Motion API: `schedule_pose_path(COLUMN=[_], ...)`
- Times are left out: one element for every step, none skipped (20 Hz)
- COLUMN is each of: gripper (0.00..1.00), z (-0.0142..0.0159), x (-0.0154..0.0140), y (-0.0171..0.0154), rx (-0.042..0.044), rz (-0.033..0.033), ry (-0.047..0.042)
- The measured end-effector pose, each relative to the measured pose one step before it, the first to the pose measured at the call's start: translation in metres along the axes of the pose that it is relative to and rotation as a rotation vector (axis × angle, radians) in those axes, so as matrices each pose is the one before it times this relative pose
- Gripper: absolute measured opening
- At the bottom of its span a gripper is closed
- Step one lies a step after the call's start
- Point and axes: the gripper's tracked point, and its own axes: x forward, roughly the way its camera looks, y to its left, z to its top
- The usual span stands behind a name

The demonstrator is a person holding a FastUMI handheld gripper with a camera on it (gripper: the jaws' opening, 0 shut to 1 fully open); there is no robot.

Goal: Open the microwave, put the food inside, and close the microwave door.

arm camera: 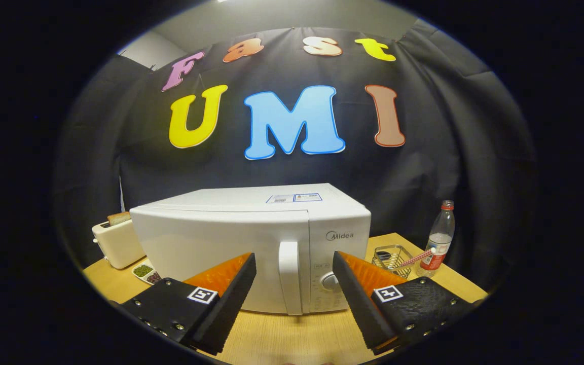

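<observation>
Gripper view: we see the claw (294,261) spread wide and empty, its fingers flanking the handle (290,276) of the closed white microwave (231,243) just ahead on the table (292,334). A toaster (114,243) stands left; a wire basket (392,258) and bottle (439,241) stand right.

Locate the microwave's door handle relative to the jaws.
The door handle stands upright on the closed microwave, just ahead of the open gripper, framed between its spread jaws, untouched.
</observation>
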Motion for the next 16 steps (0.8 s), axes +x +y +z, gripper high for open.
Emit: schedule_pose_path(gripper=[0.97,0.97,0.97,0.96,0.96,0.91,0.87,0.76,0.72,0.63,0.6,0.61,0.61,0.49,0.38,0.38], z=[-0.00738,-0.00728,-0.00507,-0.00721,-0.00414,-0.00492,-0.00301,-0.00193,-0.00037,-0.00189,0.00055,-0.00044,-0.00054,-0.00097,0.00173,-0.00178], x=[0.00574,0.00602,0.00456,0.0046,0.00398,0.0042,0.00226,0.00182,0.00145,0.00056,-0.00009,0.00274,0.00082,0.00012,-0.00415,0.0026], y=[0.00082,0.00124,0.00037,0.00062,0.00097,-0.00103,-0.00063,0.00031,-0.00029,-0.00129,0.00053,0.00087,-0.00114,0.00413,-0.00021,0.00094], rx=[0.00485,0.00327,0.00008,-0.00141,-0.00325,-0.00475,0.00015,0.00484,0.00524,0.00212,0.00649,0.00617,0.00062,0.00486,-0.00279,-0.00079], rz=[-0.00014,0.00092,0.00215,0.00102,0.00122,-0.00558,-0.00267,-0.00006,0.00123,-0.003,0.00495,0.00232,-0.00476,0.01139,0.00322,0.00506], ry=[0.01992,0.01897,0.0168,0.01638,0.01475,0.01394,0.01172,0.00668,0.00366,0.00251,0.00336,0.00783,0.00757,-0.00068,-0.0022,0.0014])
